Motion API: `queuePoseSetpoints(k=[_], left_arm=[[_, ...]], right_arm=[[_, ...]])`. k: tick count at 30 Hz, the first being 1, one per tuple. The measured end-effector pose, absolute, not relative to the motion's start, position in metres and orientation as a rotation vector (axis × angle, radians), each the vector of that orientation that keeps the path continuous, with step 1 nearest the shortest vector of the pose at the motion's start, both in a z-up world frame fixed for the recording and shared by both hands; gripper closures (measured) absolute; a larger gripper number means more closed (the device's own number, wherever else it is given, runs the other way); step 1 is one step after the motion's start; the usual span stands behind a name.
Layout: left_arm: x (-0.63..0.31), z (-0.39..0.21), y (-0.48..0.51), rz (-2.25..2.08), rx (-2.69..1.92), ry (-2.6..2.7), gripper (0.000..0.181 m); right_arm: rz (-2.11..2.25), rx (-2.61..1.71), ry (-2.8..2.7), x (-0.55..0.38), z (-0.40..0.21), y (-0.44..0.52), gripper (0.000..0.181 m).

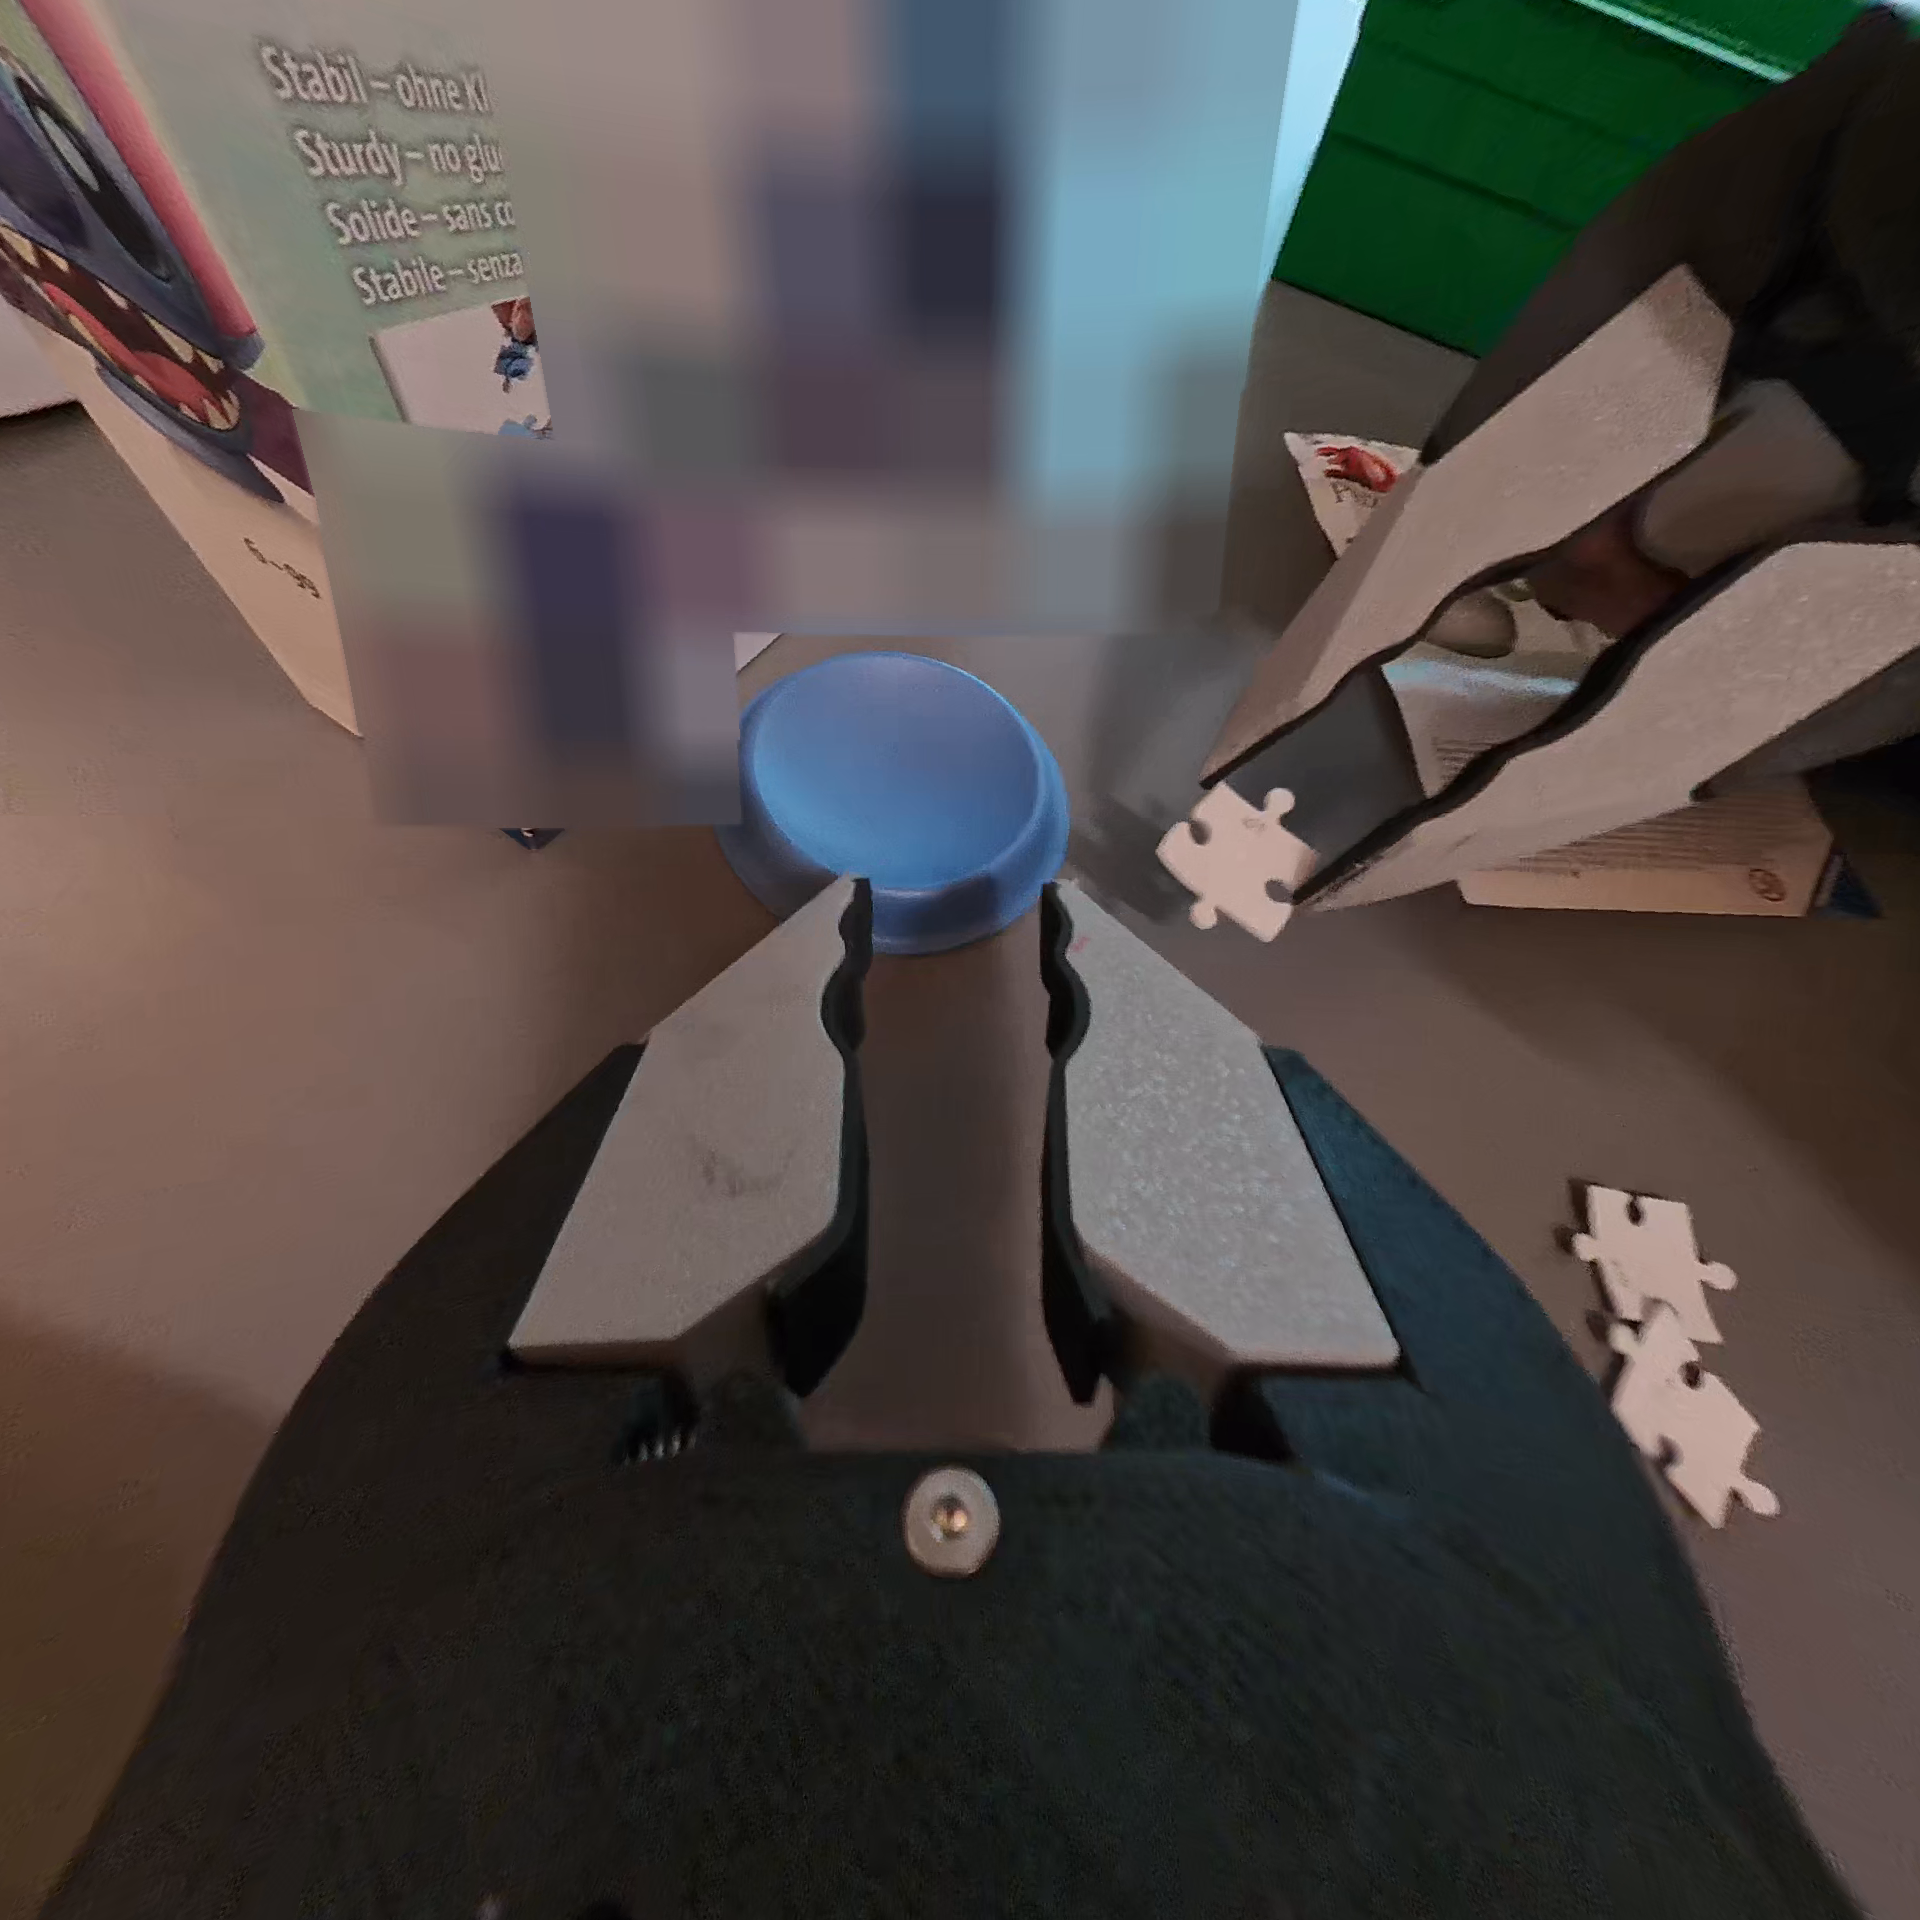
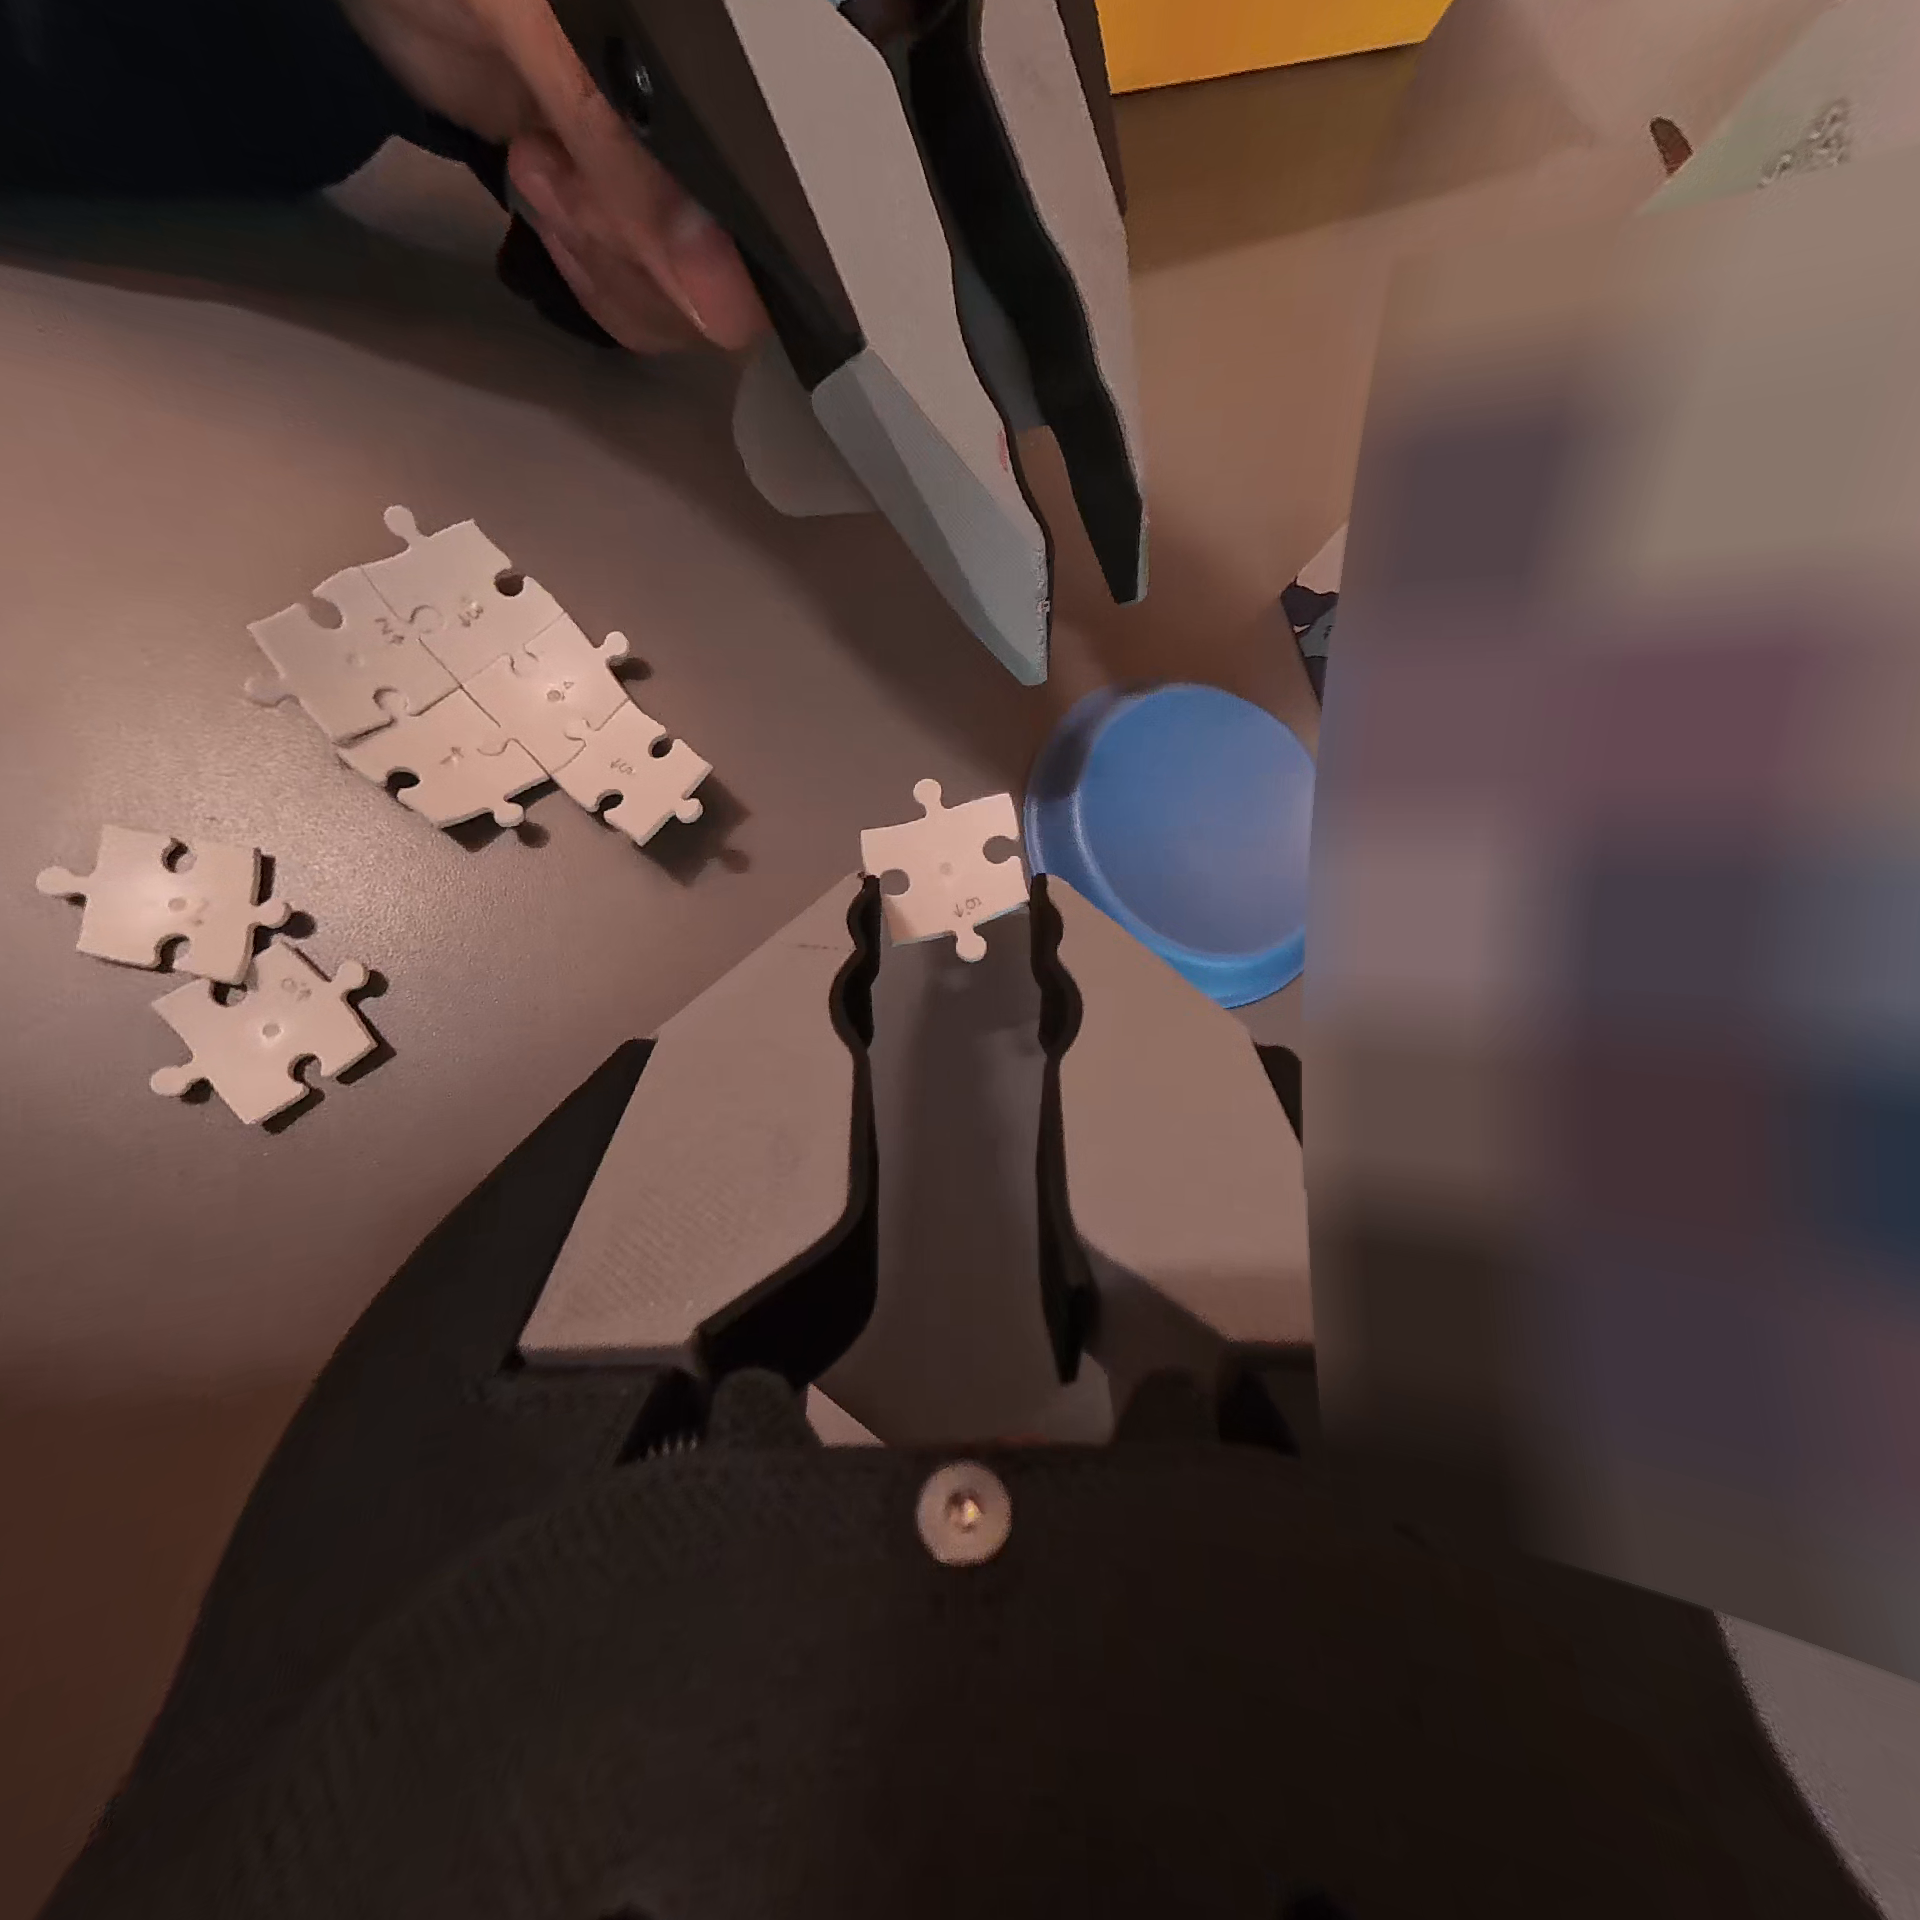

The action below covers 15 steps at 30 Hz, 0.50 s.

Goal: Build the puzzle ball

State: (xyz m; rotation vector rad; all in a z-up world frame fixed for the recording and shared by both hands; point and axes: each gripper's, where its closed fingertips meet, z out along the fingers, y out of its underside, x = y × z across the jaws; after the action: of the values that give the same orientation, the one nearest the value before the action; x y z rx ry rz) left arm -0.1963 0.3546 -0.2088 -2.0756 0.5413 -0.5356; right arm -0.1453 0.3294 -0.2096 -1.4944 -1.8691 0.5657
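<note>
Loose pieces: 2 single puzzle pieces (image 2: 171,902) far left on the counter (image 2: 520,1039); joined cluster (image 2: 478,686) just right of them.
Right tongs (image 2: 951,904): held piece (image 2: 951,868) spans the tips, jaws moderately apart, seemingly pinching its edges.
Blue stand (image 2: 1174,831): just right of that piece.
Left tongs (image 1: 951,904): parted, empty, pointing at the stand, about as near it.

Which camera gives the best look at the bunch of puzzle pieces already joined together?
The right wrist view: the joined pieces lie fully visible on the table. The left wrist view doesn't show them, only two loose pieces.
</note>
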Motion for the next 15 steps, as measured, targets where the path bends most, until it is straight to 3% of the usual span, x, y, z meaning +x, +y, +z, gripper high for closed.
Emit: queuePoseSetpoints(k=[15], left_arm=[[-0.209, -0.213, 0.360, -0.393, -2.094, 0.548, 0.151]], right_arm=[[0.629, -1.757, -1.728, -0.132, -0.202, 0.291, 0.156]])
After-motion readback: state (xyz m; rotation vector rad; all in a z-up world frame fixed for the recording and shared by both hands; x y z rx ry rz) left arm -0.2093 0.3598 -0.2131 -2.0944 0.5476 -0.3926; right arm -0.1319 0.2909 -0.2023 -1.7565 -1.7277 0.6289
